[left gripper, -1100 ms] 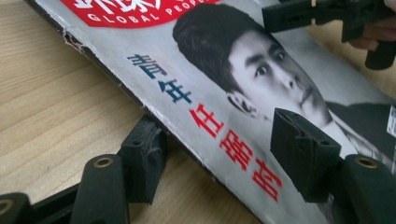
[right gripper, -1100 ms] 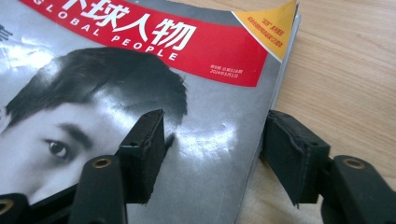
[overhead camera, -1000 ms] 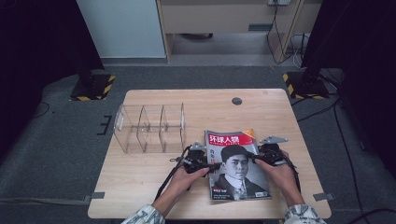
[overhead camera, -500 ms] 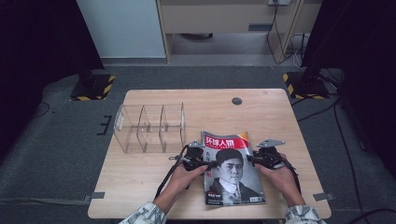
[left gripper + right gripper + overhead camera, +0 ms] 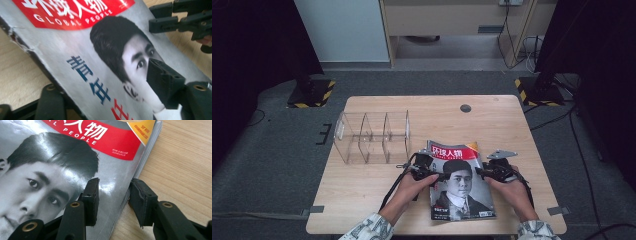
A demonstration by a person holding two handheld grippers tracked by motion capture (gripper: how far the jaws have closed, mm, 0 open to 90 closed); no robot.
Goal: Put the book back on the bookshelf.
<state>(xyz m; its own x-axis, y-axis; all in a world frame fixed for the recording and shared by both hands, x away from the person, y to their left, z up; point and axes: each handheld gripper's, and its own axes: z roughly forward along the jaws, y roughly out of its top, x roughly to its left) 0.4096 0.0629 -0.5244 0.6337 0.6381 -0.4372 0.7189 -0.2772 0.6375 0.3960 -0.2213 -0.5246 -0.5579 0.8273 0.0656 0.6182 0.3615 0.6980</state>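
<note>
magazine (image 5: pixel 460 186), cover up, masthead pointing away

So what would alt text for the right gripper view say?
Two black claw jaws straddle the page edge of a magazine with a man's portrait and red title banner, lying on a light wooden table.

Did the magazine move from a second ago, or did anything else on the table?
The magazine, with the left gripper and right gripper at its side edges, slid a little toward the person and turned slightly. The clear divider rack stayed where it was on the table.
</note>
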